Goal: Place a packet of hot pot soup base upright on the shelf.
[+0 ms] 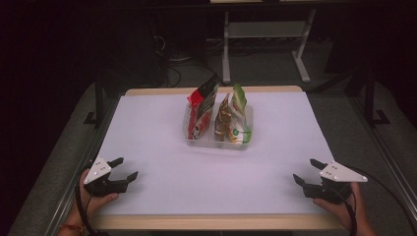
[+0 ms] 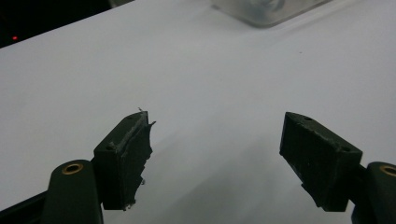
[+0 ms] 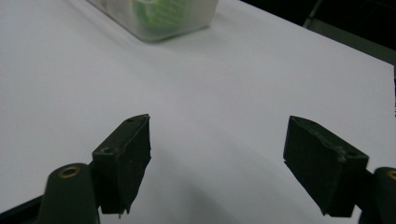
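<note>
- My left gripper (image 1: 123, 168) sits at the near left corner of the table (image 1: 147, 147), jaws spread wide, nothing but bare white surface between them.
- My right gripper (image 1: 307, 171) mirrors it at the near right corner, jaws just as far apart and gripping nothing.
- Out past both of them, towards the far middle of the table, stands the clear tray (image 1: 194, 139), well apart from either hand.
- Three packets stand upright in it: the red snack bag (image 1: 201, 105) on the left, the brown-gold packet (image 1: 223, 118) in the middle, the green-and-white pouch (image 1: 239, 118) on the right, packed side by side.
- In the right gripper view I catch the tray's corner with green print showing through its wall (image 3: 159, 11).
- My read: this is the resting point, with no reach begun and nothing picked.
- Next move, I reckon, calls for carrying one open gripper forward, lining the jaws across a packet's top edge, and pinching there without tipping its neighbours.
</note>
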A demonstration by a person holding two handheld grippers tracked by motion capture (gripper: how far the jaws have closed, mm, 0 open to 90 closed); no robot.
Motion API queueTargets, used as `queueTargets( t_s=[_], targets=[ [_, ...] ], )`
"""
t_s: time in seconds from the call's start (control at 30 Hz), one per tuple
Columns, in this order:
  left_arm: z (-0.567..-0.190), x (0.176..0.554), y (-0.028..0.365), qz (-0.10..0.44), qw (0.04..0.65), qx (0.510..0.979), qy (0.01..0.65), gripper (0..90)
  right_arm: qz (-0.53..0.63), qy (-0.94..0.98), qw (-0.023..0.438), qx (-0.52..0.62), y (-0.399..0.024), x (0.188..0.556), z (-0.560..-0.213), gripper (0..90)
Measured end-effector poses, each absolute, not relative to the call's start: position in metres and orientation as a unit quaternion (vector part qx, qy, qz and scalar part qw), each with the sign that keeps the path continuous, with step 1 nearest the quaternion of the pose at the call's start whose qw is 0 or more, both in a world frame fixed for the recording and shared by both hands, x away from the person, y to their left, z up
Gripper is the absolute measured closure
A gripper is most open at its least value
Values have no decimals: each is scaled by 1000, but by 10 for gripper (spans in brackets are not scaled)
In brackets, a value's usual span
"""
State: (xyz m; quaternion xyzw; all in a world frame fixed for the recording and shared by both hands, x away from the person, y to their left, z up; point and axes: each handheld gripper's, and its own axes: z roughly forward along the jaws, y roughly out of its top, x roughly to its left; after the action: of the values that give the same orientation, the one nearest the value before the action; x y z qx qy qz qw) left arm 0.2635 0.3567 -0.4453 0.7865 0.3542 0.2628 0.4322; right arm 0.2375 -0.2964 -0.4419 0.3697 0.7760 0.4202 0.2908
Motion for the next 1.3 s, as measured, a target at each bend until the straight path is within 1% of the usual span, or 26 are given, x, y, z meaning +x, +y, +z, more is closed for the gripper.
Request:
queueTargets(
  t_s=[0.13, 0.2, 0.37, 0.5, 0.63, 0.83, 1.13, 1.3],
  targets=[
    [-444, 257, 367, 277, 449, 761, 377, 241, 437, 756, 297, 386, -304, 233, -443, 224],
    [-443, 254, 371, 276, 460, 752, 384, 241, 443, 746, 299, 397, -307, 231, -443, 226],
    [-443, 252, 375, 281, 467, 742, 390, 241, 450, 731, 310, 408, -309, 223, -449, 229],
    [-440, 250, 374, 290, 473, 736, 388, 241, 441, 736, 307, 412, -307, 223, -456, 228],
    [-440, 248, 372, 291, 468, 742, 381, 240, 446, 736, 306, 407, -305, 224, -454, 228],
    [-440, 248, 370, 293, 465, 741, 386, 208, 442, 738, 312, 403, -301, 225, -452, 229],
    [-442, 251, 364, 289, 452, 752, 382, 204, 439, 741, 315, 399, -299, 224, -452, 229],
    [-441, 250, 363, 290, 455, 750, 383, 204, 431, 748, 316, 394, -296, 224, -453, 228]
  ],
)
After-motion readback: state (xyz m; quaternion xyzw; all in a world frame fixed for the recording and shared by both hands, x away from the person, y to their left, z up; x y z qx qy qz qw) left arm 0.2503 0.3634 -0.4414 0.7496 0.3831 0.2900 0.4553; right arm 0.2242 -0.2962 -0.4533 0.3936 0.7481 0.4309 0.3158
